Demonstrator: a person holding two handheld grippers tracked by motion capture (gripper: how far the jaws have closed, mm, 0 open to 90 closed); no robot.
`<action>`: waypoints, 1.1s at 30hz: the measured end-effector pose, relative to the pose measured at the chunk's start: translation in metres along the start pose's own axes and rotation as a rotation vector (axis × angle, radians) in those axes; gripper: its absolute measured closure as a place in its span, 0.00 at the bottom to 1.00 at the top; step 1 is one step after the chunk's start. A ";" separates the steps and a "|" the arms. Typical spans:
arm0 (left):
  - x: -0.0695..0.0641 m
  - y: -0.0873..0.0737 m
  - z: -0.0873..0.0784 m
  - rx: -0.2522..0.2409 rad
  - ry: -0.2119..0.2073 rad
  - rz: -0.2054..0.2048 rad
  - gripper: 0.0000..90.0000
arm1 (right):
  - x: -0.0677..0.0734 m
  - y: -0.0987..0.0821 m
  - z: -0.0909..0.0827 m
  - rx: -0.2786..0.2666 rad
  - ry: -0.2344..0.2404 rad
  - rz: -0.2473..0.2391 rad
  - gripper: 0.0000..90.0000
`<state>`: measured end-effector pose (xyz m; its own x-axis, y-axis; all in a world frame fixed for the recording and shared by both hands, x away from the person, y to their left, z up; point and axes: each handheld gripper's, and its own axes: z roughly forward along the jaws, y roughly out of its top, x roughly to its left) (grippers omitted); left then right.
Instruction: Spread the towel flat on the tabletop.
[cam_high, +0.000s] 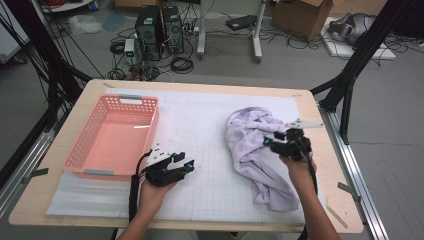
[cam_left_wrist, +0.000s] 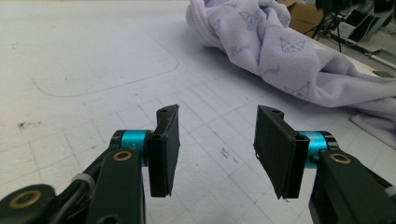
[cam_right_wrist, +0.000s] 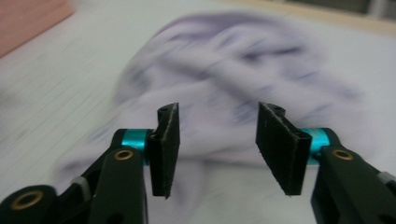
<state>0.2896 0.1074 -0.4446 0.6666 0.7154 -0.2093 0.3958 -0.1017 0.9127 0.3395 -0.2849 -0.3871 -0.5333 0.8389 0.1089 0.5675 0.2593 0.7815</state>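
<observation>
Here, in the high view, a crumpled lilac cloth lies on the right half of the surface, well apart from the pink basket at the left. The right gripper hovers over the cloth's right edge, its hand reaching in from below with the wrist bent inward; the left gripper rests low on the surface just beside the basket's near corner, pointing toward the cloth.

In the left gripper view, the fingers stand apart with nothing between them, bare surface beneath, and the cloth heaped ahead to the right.

In the right gripper view, blurred by motion, the fingers are likewise apart and empty, with the cloth directly beyond them.

The step appears to be taking a fresh hold on the cloth. To do it well, the right gripper should settle first, then close on a single raised fold near an edge rather than on the bunched middle.
</observation>
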 end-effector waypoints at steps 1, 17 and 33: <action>0.000 0.000 0.000 0.000 0.000 0.001 0.56 | 0.006 -0.005 0.006 0.035 0.047 0.002 0.46; 0.005 0.000 -0.004 -0.007 0.017 -0.015 0.57 | 0.071 -0.024 0.056 0.215 0.346 -0.195 0.83; 0.005 -0.002 -0.004 -0.003 0.024 -0.025 0.57 | 0.003 -0.031 0.012 0.186 0.057 -0.110 0.78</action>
<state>0.2896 0.1145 -0.4464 0.6408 0.7343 -0.2240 0.4107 -0.0814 0.9081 0.3277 -0.2847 -0.4184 -0.6304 0.7733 0.0678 0.6066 0.4362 0.6647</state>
